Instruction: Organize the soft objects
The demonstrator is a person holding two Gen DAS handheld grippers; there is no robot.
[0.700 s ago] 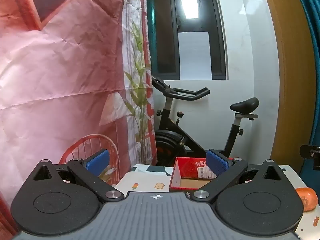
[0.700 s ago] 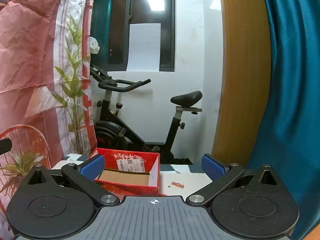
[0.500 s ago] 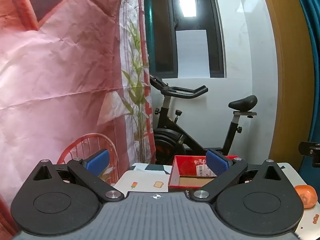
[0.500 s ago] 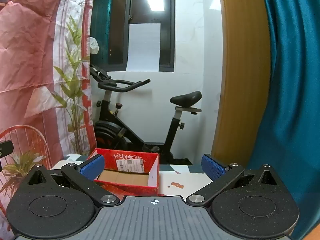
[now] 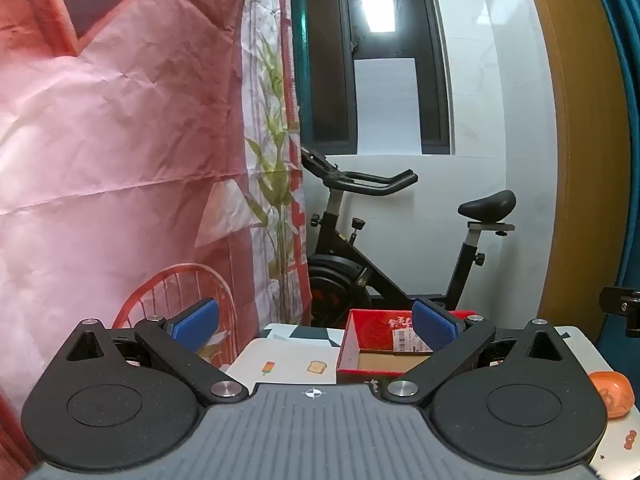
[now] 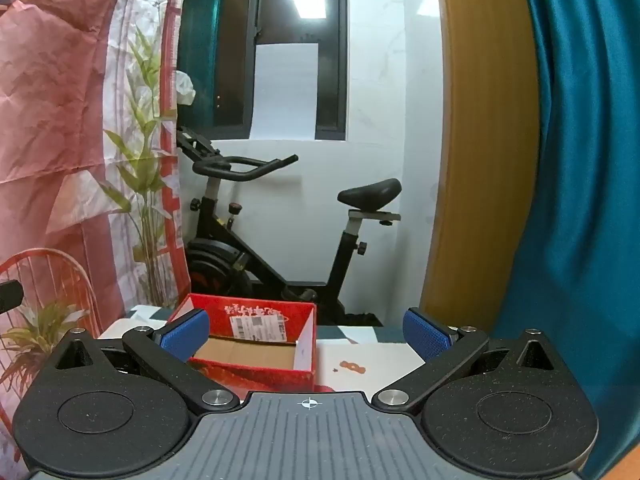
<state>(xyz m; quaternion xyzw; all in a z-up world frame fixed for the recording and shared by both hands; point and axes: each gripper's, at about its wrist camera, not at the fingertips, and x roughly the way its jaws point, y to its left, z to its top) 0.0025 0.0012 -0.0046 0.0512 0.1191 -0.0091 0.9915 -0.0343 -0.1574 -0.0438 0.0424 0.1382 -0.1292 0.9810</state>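
Observation:
An open red cardboard box (image 5: pixel 376 354) (image 6: pixel 256 344) stands on a small white table (image 5: pixel 288 364) (image 6: pixel 368 360); its brown floor is bare as far as I see. An orange soft toy (image 5: pixel 611 394) lies at the table's right side in the left wrist view. My left gripper (image 5: pixel 316 324) is open, held above the table's near side, with nothing between its blue pads. My right gripper (image 6: pixel 306 330) is open too, the box showing beyond its left finger. Neither touches anything.
A black exercise bike (image 5: pixel 400 248) (image 6: pixel 272 240) stands behind the table against the white wall. A pink patterned sheet (image 5: pixel 120 140) hangs on the left, a teal curtain (image 6: pixel 580 160) on the right. Part of the other gripper (image 5: pixel 624 308) shows at the right edge.
The left wrist view has shifted slightly, with the box and table sitting a little lower and the orange toy a bit more in sight. The right gripper has barely moved. Both stay open.

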